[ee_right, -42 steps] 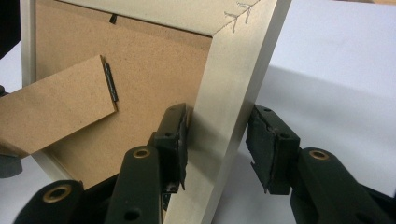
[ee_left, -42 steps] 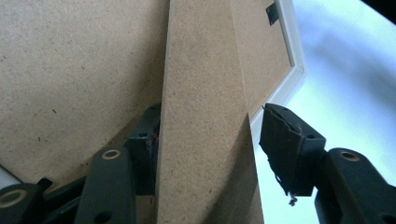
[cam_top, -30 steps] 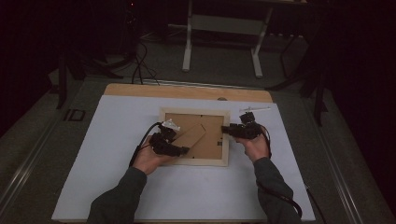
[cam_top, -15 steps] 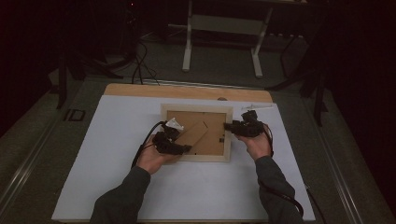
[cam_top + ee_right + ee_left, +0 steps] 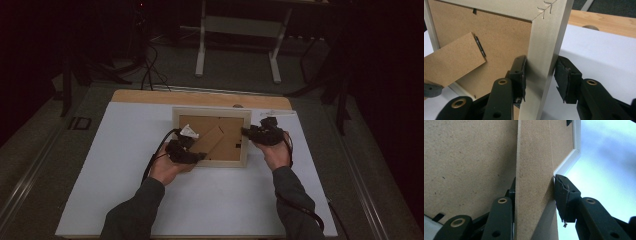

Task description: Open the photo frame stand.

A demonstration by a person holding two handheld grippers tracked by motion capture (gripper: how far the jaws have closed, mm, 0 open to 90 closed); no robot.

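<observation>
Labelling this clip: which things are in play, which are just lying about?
In play:
- picture frame, back side up, right gripper shut on its side rail
- its easel stand, left gripper shut on it

Lying about:
- white mat
- wooden tabletop
- metal stand behind the table

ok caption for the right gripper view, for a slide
Right tool clamps the side rail of a face-down picture frame, its fibreboard stand swung out.

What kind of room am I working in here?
Probably a lab or studio recording setup, not a home: a white-covered table in a dark room, loose cables on grey carpet, and a metal stand behind.
</observation>
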